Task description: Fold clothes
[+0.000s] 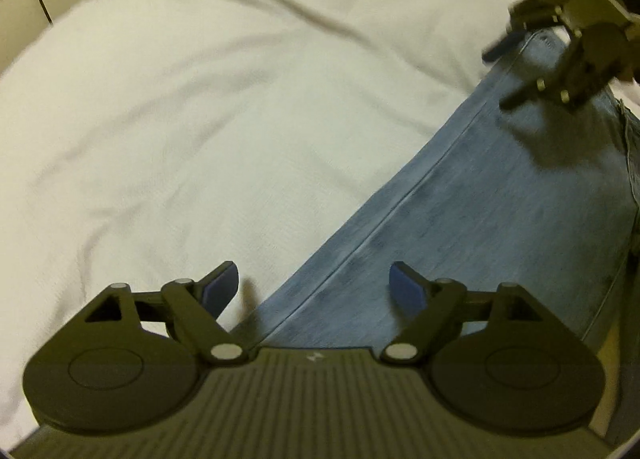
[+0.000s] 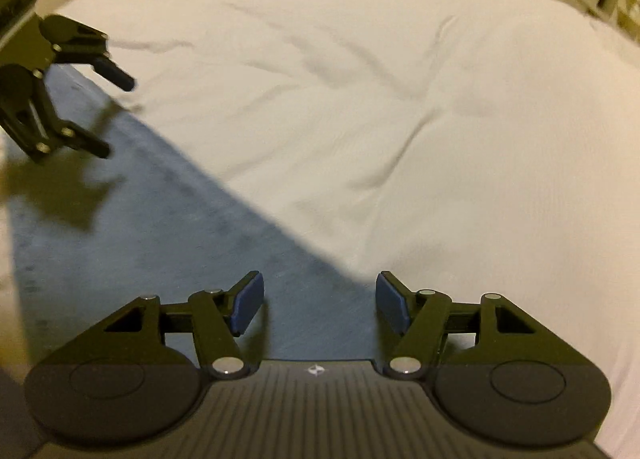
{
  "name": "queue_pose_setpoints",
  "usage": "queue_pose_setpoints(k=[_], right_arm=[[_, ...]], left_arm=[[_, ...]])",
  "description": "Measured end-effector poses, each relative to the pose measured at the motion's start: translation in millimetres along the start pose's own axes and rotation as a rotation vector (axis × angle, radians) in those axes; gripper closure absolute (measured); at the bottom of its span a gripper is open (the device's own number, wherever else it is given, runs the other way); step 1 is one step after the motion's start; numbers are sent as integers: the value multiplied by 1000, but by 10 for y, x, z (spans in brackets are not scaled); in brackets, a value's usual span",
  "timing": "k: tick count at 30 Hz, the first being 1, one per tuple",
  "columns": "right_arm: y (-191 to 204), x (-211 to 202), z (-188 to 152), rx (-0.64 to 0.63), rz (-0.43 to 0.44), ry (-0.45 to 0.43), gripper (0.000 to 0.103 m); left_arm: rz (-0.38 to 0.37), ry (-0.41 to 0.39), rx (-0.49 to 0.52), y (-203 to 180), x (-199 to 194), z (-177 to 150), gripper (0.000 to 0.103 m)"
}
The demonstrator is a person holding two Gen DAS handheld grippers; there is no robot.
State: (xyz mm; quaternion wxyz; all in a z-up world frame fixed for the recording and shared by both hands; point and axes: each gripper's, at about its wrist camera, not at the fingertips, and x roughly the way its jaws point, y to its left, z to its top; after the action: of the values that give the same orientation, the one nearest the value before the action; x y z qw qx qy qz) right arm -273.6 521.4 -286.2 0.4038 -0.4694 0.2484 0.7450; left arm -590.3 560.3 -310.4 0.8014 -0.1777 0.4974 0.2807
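Here, a pair of faded blue denim jeans (image 1: pixel 500 195) lies flat on the bed, spread over a white, lightly wrinkled cotton bedsheet (image 1: pixel 208 107). The left gripper (image 1: pixel 314 287) hovers above the near end of the garment with its jaws spread wide and nothing between the blue-padded fingers (image 1: pixel 406 289); a pale stitched seam (image 1: pixel 400 199) runs diagonally away from it along the denim. The right gripper (image 2: pixel 320 301) is likewise released and empty, positioned over the straight edge where the denim meets the sheet. In the left wrist view the right gripper appears at the upper right, above the far part of the jeans; in the right wrist view the left gripper appears at the upper left, above the same cloth. Whether either gripper touches the fabric cannot be determined from these views. The placement suggests a two-point pickup: each gripper stands over a different part of the garment, so that both could be lifted together and the cloth carried over evenly. The task is judged to be at an early stage, since the denim lies extended and no grasp is made. The next move would call for lowering each gripper until one finger slides under the fabric edge before closing. Heavy denim may resist pinching, and the sheet beneath could be caught along with it.
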Motion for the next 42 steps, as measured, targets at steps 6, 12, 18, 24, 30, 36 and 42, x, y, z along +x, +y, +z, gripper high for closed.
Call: queue_pose_setpoints(k=[6,12,18,24,30,36,42], right_arm=[[-185,94,-6,-64,82,76,65],[-32,-352,-192,-119,27,-8,97],[851,-1410,-866,-157,-141,-213,100],[1825,-1983,-1979,-73,-185,-180,100],[2190,-1646,-2911,79,-154,88,90],[1821,-1764,-3328,425,-87,-14,68],[1447,-1814,-3771,795,28,-221,65]], left_arm=[[-35,131,32,233,143,-151,68],[116,27,101,-112,-409,-287,98],[226,-111,14,-1019,-1624,-896,99],[125,19,-241,-2189,-2092,-1731,98],[57,204,-473,-2948,-1696,-2344,91],[129,123,-496,-3310,-1909,-2346,83],[230,1,-296,-3568,-1584,-2185,72]])
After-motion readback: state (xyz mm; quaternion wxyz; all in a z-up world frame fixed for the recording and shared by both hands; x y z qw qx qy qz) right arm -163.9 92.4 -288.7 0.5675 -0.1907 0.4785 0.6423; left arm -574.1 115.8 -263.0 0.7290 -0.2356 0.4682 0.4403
